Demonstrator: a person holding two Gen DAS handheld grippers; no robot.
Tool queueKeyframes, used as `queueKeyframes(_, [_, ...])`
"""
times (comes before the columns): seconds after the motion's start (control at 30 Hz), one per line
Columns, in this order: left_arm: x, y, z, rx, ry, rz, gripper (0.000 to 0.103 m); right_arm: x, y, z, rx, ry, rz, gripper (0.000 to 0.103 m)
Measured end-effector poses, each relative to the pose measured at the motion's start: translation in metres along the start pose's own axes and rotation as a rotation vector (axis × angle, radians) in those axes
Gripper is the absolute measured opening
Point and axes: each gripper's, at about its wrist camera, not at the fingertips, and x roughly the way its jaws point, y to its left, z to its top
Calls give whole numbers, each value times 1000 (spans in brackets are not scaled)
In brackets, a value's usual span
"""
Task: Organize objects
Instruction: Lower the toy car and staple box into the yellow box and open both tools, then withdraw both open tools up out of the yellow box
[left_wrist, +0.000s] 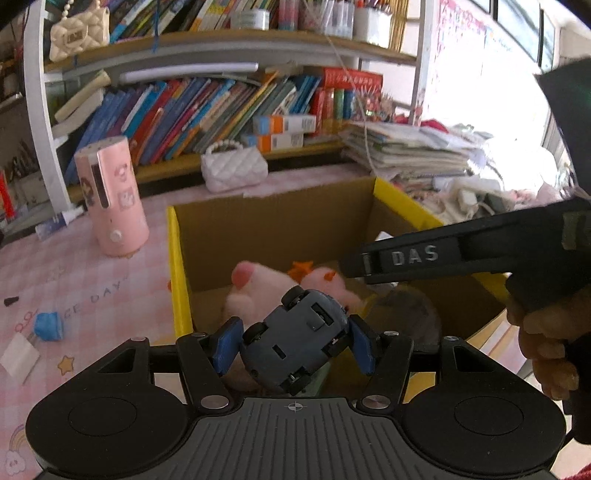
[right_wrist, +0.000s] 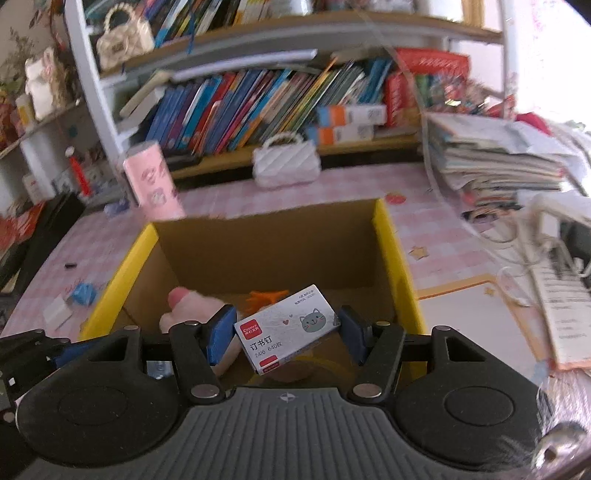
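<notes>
Left wrist view: my left gripper (left_wrist: 295, 341) has its blue pads (left_wrist: 226, 345) clamped on a small grey toy car (left_wrist: 295, 341), held belly-up and skewed, wheels showing. It hangs above the near left corner of the open cardboard box (left_wrist: 176, 266), the one with yellow rims. A pink plush toy (left_wrist: 255, 286) already lies on the box floor, something orange beside it.

Right wrist view: my right gripper (right_wrist: 286, 332) pinches a box of staples (right_wrist: 286, 328) by its two short ends, tilted, the cat print facing up. It sits over the near side of the same box, inside the rim line.

Handling notes:
- Car: I judge it light and rigid, hard plastic or metal. Rounded flanks give the pads little flat surface, and the wheels may roll (slip risk if the grip eases unevenly). The sides between the axles look like the best hold.
- Staples: thin card, small and dense for its size. I judge the end walls could crush under a hard squeeze; the long flat faces would bear load better.
- Plush below is soft, so a short drop should harm neither.

Left on the pink checked tablecloth (left_wrist: 92, 280): a blue cap (left_wrist: 47, 325) near the left edge, and a pink cylinder (left_wrist: 110, 199) standing upright towards the far left.
</notes>
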Motion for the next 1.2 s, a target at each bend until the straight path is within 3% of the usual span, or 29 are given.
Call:
queueKeyframes(0.2, [1,-4,-2,15,6,-1,61,21,6,0,-29,91,42,58])
queueKeyframes(0.47, [-5,-3,-4,12,-12,-5,70,28,15,1,-82,120,62,58])
queueKeyframes(0.73, [-15,-1,-7,8,-29,6,70,36,24,-3,-131,150,56,58])
queueKeyframes(0.93, [-27,2,-9,-3,-57,10,76,28,25,-5,-112,124,43,60])
queueKeyframes(1.03, [-34,2,-10,-6,-72,6,79,16,28,-7,-113,76,25,67])
queueKeyframes(1.2, [-50,4,-14,-15,-113,1,81,-11,34,-13,-133,-7,-10,67])
